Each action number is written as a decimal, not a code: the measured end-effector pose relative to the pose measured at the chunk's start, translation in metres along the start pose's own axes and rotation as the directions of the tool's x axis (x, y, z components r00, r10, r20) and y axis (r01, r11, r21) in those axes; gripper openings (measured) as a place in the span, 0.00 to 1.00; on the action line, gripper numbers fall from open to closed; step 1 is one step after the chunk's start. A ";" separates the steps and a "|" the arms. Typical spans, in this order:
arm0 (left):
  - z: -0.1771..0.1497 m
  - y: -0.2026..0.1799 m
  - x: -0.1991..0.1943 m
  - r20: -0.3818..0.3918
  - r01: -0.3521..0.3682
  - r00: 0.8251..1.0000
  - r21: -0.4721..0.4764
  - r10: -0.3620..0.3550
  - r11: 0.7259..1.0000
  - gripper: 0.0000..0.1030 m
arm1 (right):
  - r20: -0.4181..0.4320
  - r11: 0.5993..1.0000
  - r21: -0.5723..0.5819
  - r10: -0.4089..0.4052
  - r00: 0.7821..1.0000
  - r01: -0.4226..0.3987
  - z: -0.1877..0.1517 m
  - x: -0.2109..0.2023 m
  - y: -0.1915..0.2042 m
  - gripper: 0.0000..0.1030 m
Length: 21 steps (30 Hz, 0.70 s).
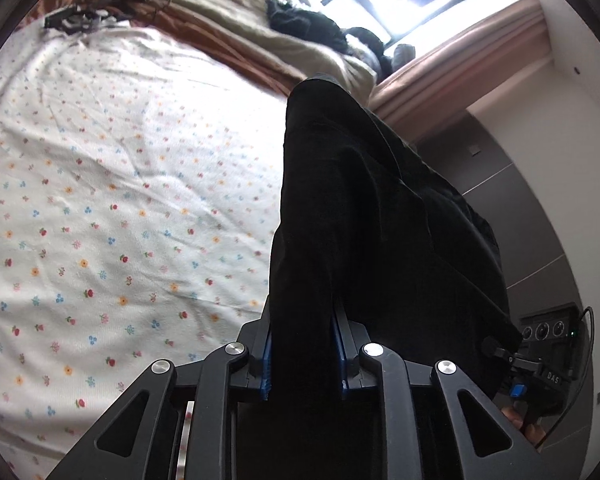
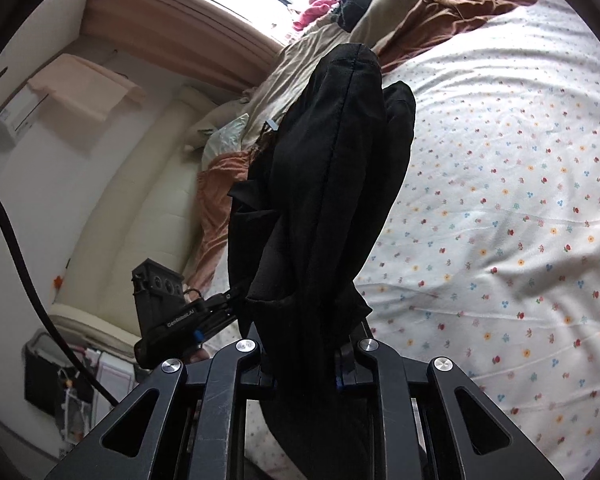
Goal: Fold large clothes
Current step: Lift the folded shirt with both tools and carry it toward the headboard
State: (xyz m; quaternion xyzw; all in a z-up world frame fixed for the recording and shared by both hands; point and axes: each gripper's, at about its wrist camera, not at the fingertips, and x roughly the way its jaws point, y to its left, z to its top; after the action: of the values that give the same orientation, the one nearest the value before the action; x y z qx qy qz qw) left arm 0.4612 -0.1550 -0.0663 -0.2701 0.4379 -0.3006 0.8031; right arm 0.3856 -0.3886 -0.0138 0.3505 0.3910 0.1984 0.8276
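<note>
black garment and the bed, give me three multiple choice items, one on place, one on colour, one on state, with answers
1. Where is the black garment?
A. Spread flat on the bed
B. Lifted, hanging from both grippers
C. Folded beside the window

2. What does the bed sheet look like?
A. White with small coloured flowers
B. Plain grey
C. Blue stripes

3. How does the left gripper stand?
A. Wide open, nothing in it
B. Out of view
C. Closed on the black cloth

Answers
1 B: the cloth rises from between the fingers in both wrist views, the right gripper gripping it too.
2 A: red, blue and orange flowers dot the white sheet.
3 C: the blue pads press the cloth from both sides.
</note>
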 end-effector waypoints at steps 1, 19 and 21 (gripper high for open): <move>-0.002 -0.002 -0.005 0.012 0.012 1.000 -0.003 -0.012 1.000 0.23 | 0.008 1.000 -0.021 -0.006 1.000 0.007 -0.003 -0.006 0.009 0.18; -0.010 -0.003 -0.202 0.222 0.004 0.975 0.018 -0.008 1.000 0.23 | 0.006 0.956 -0.285 0.073 0.997 -0.068 -0.039 -0.006 0.184 0.18; -0.010 0.002 -0.226 0.247 -0.002 0.969 0.014 -0.001 1.000 0.23 | -0.003 0.948 -0.305 0.091 0.996 -0.087 -0.044 0.001 0.203 0.18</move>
State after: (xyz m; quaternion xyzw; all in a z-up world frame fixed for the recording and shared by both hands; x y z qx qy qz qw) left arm 0.3543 0.0070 0.0501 -0.2995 0.3324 -0.2676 0.8534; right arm 0.3409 -0.2321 0.1157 0.2369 0.3349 0.2915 0.8641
